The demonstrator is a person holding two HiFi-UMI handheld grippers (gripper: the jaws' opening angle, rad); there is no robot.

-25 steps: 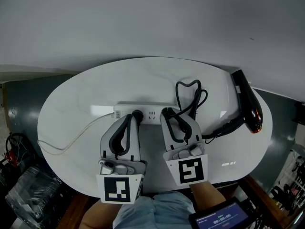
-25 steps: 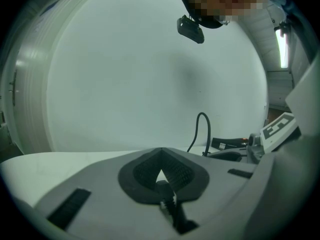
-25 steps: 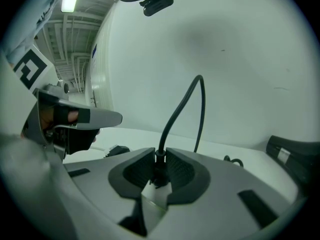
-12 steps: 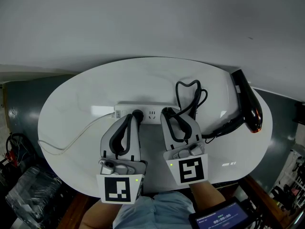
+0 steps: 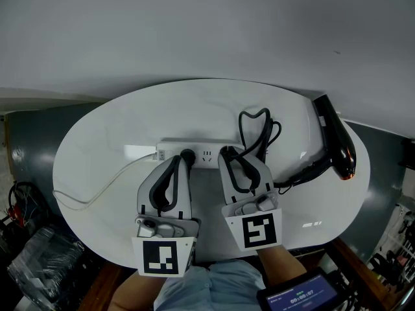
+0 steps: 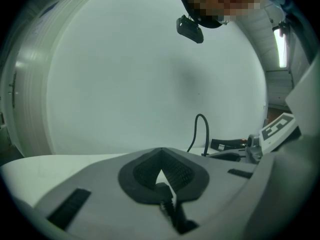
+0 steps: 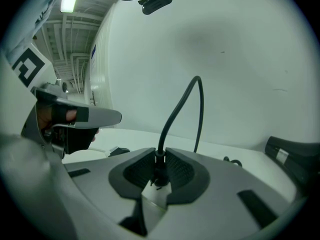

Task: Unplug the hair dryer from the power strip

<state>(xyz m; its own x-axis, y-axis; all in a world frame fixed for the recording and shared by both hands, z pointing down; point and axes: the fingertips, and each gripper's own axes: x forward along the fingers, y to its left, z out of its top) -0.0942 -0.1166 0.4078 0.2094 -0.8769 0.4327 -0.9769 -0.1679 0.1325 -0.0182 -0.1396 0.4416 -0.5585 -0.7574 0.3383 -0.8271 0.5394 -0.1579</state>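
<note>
A white power strip [image 5: 170, 149] lies across the middle of the white oval table [image 5: 97, 141]. My left gripper [image 5: 185, 155] is shut, its tips resting on the strip's near side; in the left gripper view [image 6: 160, 153] the pads meet with nothing between them. My right gripper [image 5: 228, 152] is shut on the hair dryer's black plug [image 7: 159, 170], which sits at the strip's right part. The black cord [image 7: 182, 104] rises from between the pads and loops [image 5: 256, 128] behind the strip. The black hair dryer [image 5: 337, 141] lies at the table's right edge.
The strip's white cable [image 5: 97, 190] trails off to the left over the table edge. A small screen [image 5: 298, 297] sits low at the right, near the person's lap. Dark clutter [image 5: 32, 258] lies on the floor at the left. A pale wall stands behind the table.
</note>
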